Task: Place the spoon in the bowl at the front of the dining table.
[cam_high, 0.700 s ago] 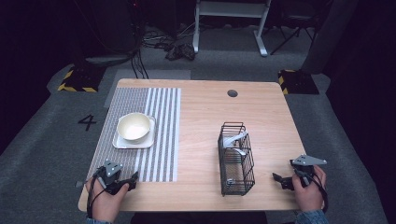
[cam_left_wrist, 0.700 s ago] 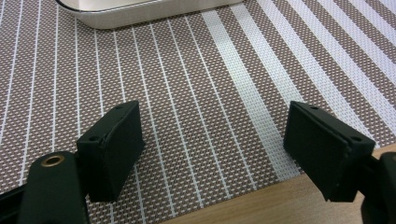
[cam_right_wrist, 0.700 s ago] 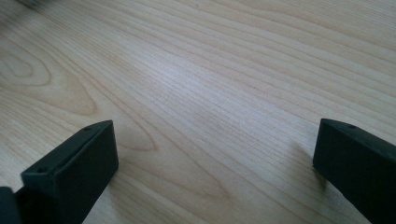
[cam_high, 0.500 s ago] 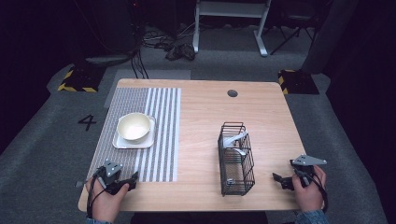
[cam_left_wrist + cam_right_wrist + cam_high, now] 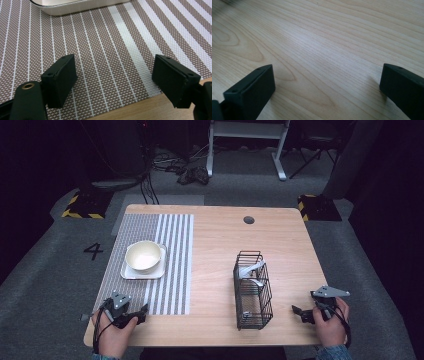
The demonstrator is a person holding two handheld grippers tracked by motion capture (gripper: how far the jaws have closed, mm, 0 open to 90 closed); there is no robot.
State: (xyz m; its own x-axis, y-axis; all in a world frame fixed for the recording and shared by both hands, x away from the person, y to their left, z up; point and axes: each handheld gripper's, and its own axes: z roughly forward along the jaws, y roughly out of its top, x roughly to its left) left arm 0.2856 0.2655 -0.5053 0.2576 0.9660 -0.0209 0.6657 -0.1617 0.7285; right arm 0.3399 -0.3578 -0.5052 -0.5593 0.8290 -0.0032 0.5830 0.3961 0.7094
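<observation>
A cream bowl (image 5: 143,255) sits on a square white plate (image 5: 131,273) on the striped placemat (image 5: 170,270) at the table's left. A black wire basket (image 5: 252,290) stands right of centre with pale utensils (image 5: 248,271) inside. My left gripper (image 5: 141,314) rests low at the placemat's near edge, jaws wide apart over the weave with nothing between them; in the left gripper view (image 5: 115,77) the plate's edge (image 5: 75,6) lies ahead. My right gripper (image 5: 298,312) rests at the near right, open over bare wood (image 5: 327,82).
The wooden table (image 5: 220,240) has a dark round grommet hole (image 5: 248,220) near its far edge. Beyond it stand a white frame (image 5: 247,140), cables and yellow-black striped blocks (image 5: 80,205) on grey floor. A "4" (image 5: 93,251) is marked on the floor at left.
</observation>
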